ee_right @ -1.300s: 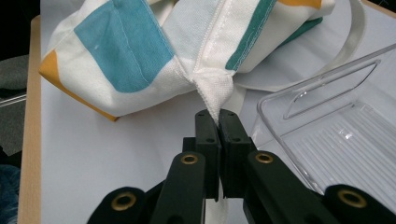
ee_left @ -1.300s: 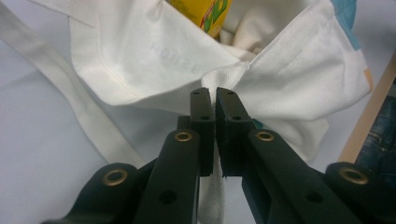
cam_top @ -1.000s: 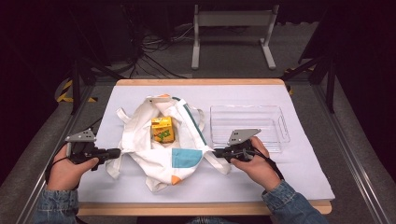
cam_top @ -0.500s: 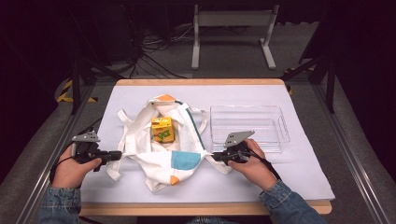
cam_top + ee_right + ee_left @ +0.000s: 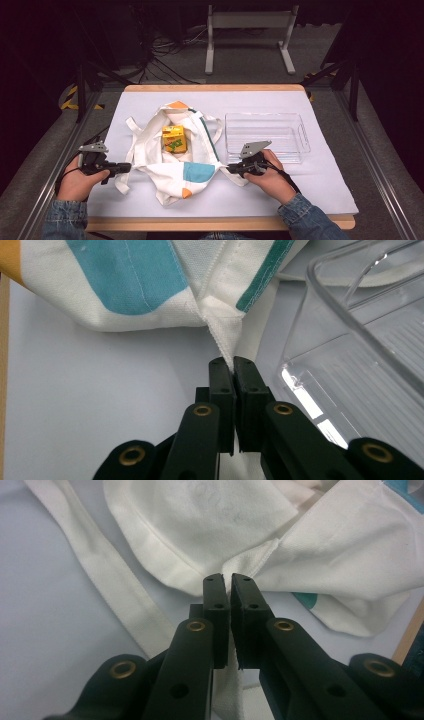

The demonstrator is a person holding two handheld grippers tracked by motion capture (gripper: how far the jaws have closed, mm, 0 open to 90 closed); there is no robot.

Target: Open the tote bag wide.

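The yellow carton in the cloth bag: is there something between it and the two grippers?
Yes, the bag itself. The yellow carton lies in its open mouth, while the left gripper and right gripper each pinch the bag's fabric at opposite sides. Folds of cloth lie between each gripper and the carton; from above, nothing visible covers it.

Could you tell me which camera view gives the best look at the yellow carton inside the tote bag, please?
The high view: the yellow carton sits whole in the open tote bag, seen from above. The left gripper view and right gripper view look along their jaws at pinched bag cloth, with no carton to check there.
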